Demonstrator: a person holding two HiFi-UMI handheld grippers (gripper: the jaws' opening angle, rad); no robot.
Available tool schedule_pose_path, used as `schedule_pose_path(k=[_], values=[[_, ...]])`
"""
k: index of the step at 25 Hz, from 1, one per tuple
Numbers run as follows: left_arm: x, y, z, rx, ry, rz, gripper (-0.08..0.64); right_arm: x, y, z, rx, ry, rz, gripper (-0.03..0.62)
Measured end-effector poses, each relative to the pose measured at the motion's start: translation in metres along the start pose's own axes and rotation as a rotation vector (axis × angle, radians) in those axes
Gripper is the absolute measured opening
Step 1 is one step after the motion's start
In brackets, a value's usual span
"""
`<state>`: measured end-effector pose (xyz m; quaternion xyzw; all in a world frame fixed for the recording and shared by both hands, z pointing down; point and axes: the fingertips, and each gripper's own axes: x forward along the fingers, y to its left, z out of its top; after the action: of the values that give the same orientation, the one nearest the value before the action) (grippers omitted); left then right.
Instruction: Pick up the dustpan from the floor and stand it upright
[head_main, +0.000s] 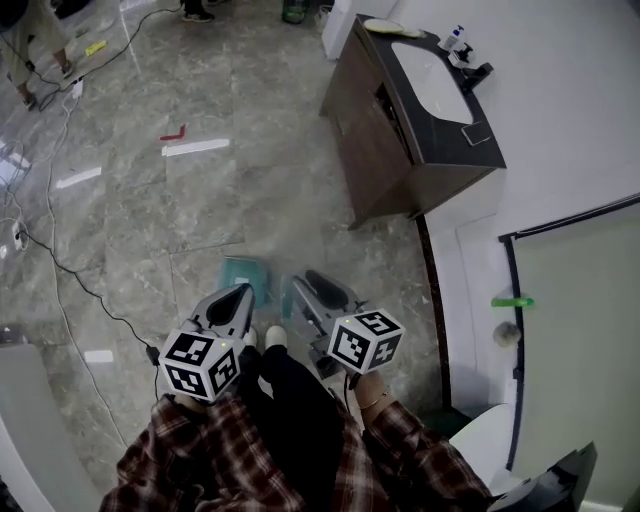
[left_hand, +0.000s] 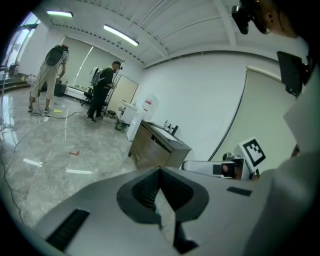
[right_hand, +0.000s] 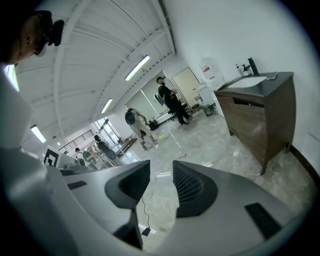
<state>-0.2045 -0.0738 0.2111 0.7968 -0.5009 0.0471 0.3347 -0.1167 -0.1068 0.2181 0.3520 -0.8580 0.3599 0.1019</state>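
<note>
Left gripper (head_main: 240, 295), jaws pressed together on nothing, and right gripper (head_main: 303, 287), jaws apart and empty, hang side by side above the marble floor (head_main: 200, 200). Teal dustpan (head_main: 246, 273) lies flat on the tiles just ahead of the pair, nearer the left one. Its handle and long axis cannot be made out, so the reach looks to be forward and down
</note>
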Motion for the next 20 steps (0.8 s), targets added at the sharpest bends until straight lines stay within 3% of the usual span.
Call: schedule_pose_path(k=[4,7,10,15,20], values=[[-0.002,-0.031,0.023,0.036,-0.052,-0.041,0.001,-0.038,0.02,0.037,-0.033,-0.105,0.013,0.136],[-0.001,-0.057,0.038,0.074,-0.081,-0.089,0.002,-0.064,0.027,0.058,-0.108,-0.168,-0.043,0.043],[0.003,-0.084,0.049,0.127,-0.089,-0.14,0.002,-0.086,0.032,0.072,-0.179,-0.202,-0.102,0.018],[0.003,-0.113,0.066,0.187,-0.106,-0.185,0.002,-0.095,0.039,0.075,-0.293,-0.151,-0.165,0.011],[-0.003,-0.123,0.076,0.21,-0.12,-0.186,0.002,-0.092,0.049,0.076,-0.339,-0.12,-0.141,0.011]])
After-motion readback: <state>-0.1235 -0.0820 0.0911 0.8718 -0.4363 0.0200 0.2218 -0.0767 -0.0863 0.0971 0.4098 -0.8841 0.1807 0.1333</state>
